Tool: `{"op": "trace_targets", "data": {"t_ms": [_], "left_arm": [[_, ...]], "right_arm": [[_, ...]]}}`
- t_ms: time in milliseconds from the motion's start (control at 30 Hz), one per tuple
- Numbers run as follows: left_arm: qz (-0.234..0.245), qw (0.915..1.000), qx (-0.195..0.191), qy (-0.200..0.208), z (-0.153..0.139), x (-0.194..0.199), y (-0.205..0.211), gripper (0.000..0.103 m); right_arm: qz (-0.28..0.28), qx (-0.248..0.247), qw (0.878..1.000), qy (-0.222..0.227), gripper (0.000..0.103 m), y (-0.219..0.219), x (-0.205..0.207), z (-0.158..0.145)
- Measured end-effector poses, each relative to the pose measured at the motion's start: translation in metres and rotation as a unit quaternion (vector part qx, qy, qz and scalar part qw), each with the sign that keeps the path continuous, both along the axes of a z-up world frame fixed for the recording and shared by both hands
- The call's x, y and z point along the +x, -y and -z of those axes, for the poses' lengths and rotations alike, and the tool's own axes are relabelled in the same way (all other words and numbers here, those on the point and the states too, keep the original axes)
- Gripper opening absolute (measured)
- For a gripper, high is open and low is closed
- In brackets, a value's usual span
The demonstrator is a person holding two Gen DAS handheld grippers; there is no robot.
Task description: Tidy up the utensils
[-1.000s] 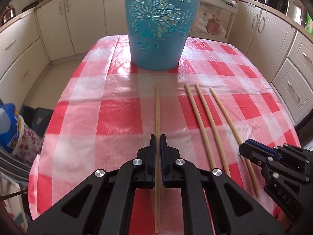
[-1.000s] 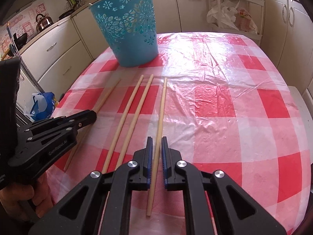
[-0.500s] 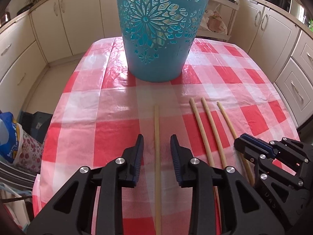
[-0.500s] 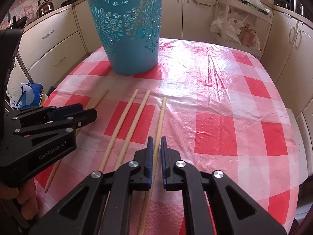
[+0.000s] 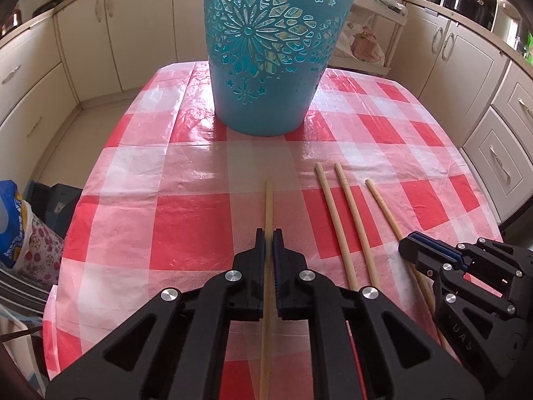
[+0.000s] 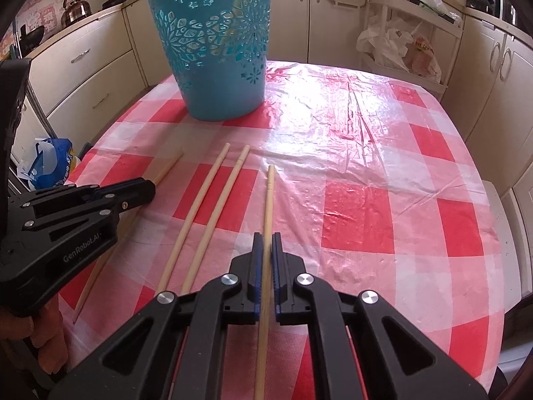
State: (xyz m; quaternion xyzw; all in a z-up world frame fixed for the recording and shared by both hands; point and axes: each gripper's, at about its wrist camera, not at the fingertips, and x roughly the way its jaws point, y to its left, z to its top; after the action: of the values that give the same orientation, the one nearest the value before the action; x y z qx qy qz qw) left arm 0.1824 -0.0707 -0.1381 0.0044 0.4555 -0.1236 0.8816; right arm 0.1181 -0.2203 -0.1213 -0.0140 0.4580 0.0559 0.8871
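Several long wooden chopsticks lie side by side on a red-and-white checked tablecloth point(image 5: 186, 220). My left gripper point(image 5: 269, 237) is shut on the leftmost chopstick point(image 5: 268, 203), which points toward the blue cut-out basket point(image 5: 269, 50). My right gripper point(image 6: 266, 240) is shut on the rightmost chopstick point(image 6: 269, 193). Two loose chopsticks point(image 6: 213, 200) lie between the held ones; they show in the left wrist view point(image 5: 343, 213) too. The basket point(image 6: 216, 46) stands upright at the far side of the table. The right gripper also shows in the left wrist view point(image 5: 416, 248).
Cream kitchen cabinets point(image 5: 40, 76) ring the table. A rack with plastic bags point(image 6: 399, 43) stands behind the table's far right. Bags point(image 5: 20, 230) sit on the floor at the left. The table's edges point(image 6: 493, 233) fall off close on both sides.
My left gripper opened half a second ago and has shut again on the leftmost chopstick, farther along it toward the basket. My right gripper stayed shut on its chopstick and moved forward.
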Motion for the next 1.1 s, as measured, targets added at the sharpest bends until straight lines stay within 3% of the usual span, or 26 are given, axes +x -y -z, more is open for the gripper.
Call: {"op": "trace_targets", "data": {"t_ms": [233, 633, 833, 1100], "left_arm": [[0.006, 0.9999, -0.012, 0.006, 0.000, -0.002, -0.004, 0.005], [0.008, 0.9997, -0.025, 0.002, 0.001, 0.000, -0.005, 0.005], [0.008, 0.9983, -0.054, 0.019, -0.006, -0.009, -0.011, 0.004], [-0.003, 0.9964, -0.083, 0.014, -0.008, -0.009, -0.021, 0.004]], "right_arm": [[0.015, 0.032, 0.999, 0.006, 0.006, 0.007, -0.003, 0.001], [-0.001, -0.005, 1.000, 0.005, 0.006, -0.002, 0.000, 0.000], [0.028, 0.097, 0.995, -0.003, 0.006, 0.017, -0.005, -0.002], [0.047, 0.143, 0.989, 0.001, 0.006, 0.029, -0.011, 0.000]]}}
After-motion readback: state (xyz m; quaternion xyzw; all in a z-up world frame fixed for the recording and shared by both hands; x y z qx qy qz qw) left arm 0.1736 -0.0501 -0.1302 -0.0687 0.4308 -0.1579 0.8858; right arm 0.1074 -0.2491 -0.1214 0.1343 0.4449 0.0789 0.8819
